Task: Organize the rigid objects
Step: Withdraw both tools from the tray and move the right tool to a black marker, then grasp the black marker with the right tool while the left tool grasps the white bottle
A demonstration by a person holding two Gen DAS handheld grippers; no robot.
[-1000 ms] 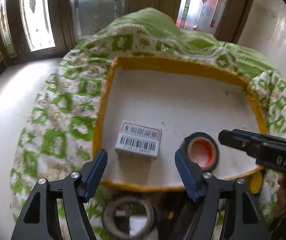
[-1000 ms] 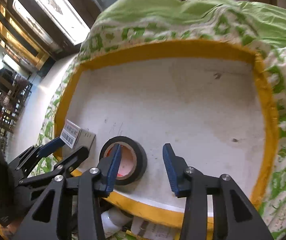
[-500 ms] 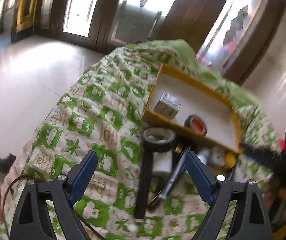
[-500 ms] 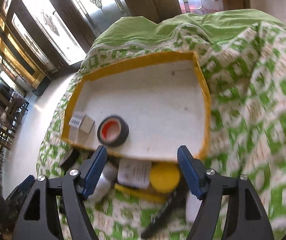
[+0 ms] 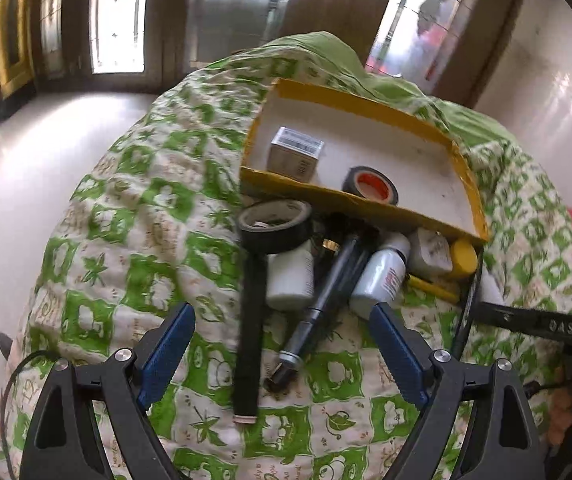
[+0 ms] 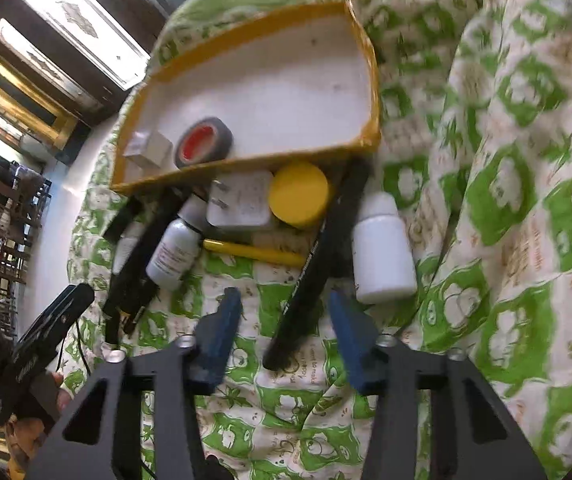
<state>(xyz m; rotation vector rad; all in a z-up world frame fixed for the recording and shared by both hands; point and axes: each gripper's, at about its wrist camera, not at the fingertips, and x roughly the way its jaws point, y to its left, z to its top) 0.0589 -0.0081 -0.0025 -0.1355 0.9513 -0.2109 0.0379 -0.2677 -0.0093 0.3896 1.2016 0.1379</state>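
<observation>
From my left camera, the left gripper (image 5: pixel 281 348) hung released over the pen (image 5: pixel 322 304) beside the tray (image 5: pixel 358 200); bottles (image 5: pixel 380 276) crowding it could roll. From the right camera, my right gripper (image 6: pixel 281 328) gaped astride a black stick (image 6: pixel 318 264); soft bedding (image 6: pixel 506 160) might let it slip.

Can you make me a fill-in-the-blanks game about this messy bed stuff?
1. The tape roll in the yellow tray has a ____ middle.
2. Beside that roll sits a small ____ with a barcode.
3. The round lid outside the tray is ____.
4. Both grippers, left gripper and right gripper, are ____.

Missing words: red; box; yellow; open
</observation>
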